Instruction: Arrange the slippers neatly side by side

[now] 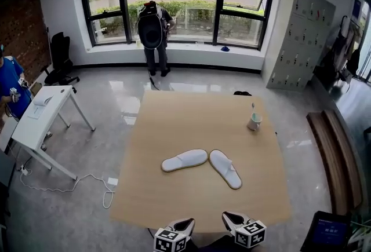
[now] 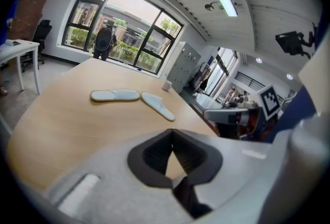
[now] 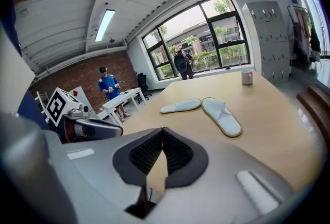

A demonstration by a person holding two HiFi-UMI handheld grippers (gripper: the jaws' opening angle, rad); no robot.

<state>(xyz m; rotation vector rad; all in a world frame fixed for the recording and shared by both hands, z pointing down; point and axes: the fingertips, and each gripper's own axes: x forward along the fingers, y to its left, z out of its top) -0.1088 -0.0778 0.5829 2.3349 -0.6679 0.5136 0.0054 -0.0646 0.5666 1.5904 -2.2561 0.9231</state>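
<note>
- The left gripper (image 1: 185,224) and the right gripper (image 1: 230,220) are hanging just past the near edge of the table (image 1: 174,123), close to each other.
- The left gripper (image 2: 172,155) is keeping its jaws pressed together, and nothing is sitting between them.
- The right gripper (image 3: 162,158) is also keeping its jaws together, and it is holding nothing.
- Each gripper is carrying a cube with black and white squares on it.
- Two white slippers are lying flat near the middle of the table, a bit closer to the near edge.
- The left slipper (image 1: 184,160) is lying almost sideways, along the near edge.
- The right slipper (image 1: 225,168) is lying slanted, with one end pointing at the near right corner.
- The two slippers are making a V shape, with their inner ends almost touching, so they are not lying side by side.
- Both grippers are staying well apart from the slippers.
- A white cup (image 1: 254,121) is standing toward the right edge, farther back than the slippers, and a thin stick is poking out of it.
- A person in dark clothes (image 1: 153,33) is standing at the big window behind the table.
- A person in a blue top (image 1: 8,86) is standing beside a white desk (image 1: 43,112) on the left.
- A white cable (image 1: 64,187) is lying on the floor near that desk.
</note>
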